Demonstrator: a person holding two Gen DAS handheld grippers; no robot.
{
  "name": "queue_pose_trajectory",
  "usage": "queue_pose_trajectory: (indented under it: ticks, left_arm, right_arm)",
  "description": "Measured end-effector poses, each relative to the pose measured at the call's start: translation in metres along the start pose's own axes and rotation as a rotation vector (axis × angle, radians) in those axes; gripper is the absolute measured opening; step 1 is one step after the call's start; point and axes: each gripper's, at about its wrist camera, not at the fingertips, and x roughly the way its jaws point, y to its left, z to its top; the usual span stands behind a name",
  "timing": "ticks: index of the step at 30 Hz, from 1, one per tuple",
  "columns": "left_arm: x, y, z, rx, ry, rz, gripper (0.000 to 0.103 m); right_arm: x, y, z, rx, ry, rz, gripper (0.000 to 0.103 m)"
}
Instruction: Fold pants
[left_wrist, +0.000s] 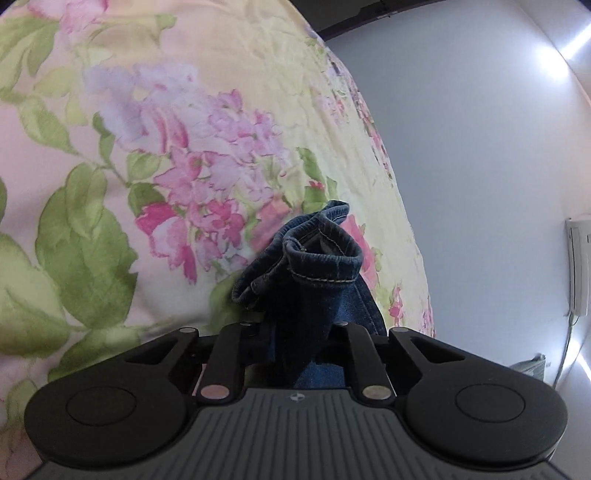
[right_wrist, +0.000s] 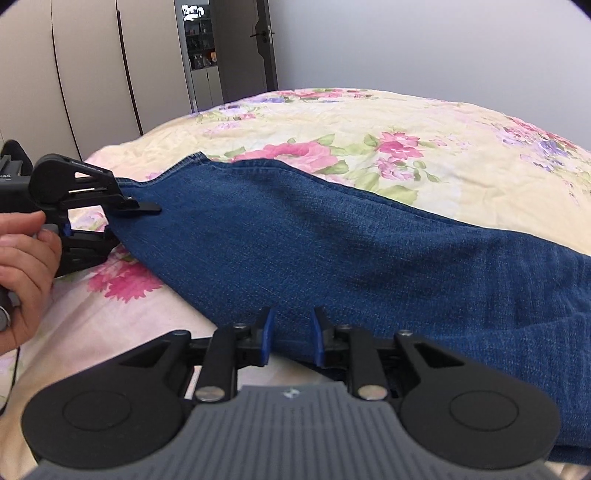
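My left gripper (right_wrist: 147, 206) bites the hem end of the pants (right_wrist: 332, 243), clamped on the cuff. The pants lie long across the bed (right_wrist: 406, 122), from that hem off to the right. My right gripper (right_wrist: 291, 338) sits at the near edge of the pants, fingers a little apart with cloth between; I can't tell if they pinch.
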Motion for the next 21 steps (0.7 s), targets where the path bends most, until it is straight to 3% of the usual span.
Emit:
queue_pose_trajectory:
  ticks: [2,6,10,11,13,15,18,21]
  left_arm:
    - [-0.001,-0.004,0.002,-0.004,0.003,0.0,0.017]
    - [0.002,-0.003,0.006,-0.026,0.014,0.014,0.017]
    - [0.003,0.006,0.008,-0.058,0.039,0.03,0.018]
    - [0.004,0.007,0.008,-0.061,0.043,0.038,0.018]
    - [0.001,0.008,0.006,-0.049,0.041,0.05,0.019]
    - [-0.002,0.005,0.004,-0.036,0.034,0.07,0.021]
    - [-0.011,0.002,0.0,-0.032,0.029,0.098,0.025]
    - [-0.02,0.004,0.0,-0.046,0.035,0.108,0.025]
  right_arm:
    - [-0.008,0.003,-0.001,-0.012,-0.024,0.03,0.026]
    - [-0.013,0.024,-0.002,-0.142,-0.02,0.06,0.026]
    - [0.003,0.04,-0.004,-0.313,0.06,-0.001,0.024]
    - [0.007,0.039,-0.004,-0.328,0.08,-0.008,0.017]
    - [0.014,0.035,-0.003,-0.345,0.103,-0.029,0.01]
    - [0.015,0.033,0.0,-0.341,0.116,-0.014,0.01]
    - [0.011,0.033,0.009,-0.337,0.114,0.051,0.016]
    - [0.01,0.032,0.033,-0.254,0.067,0.143,0.028]
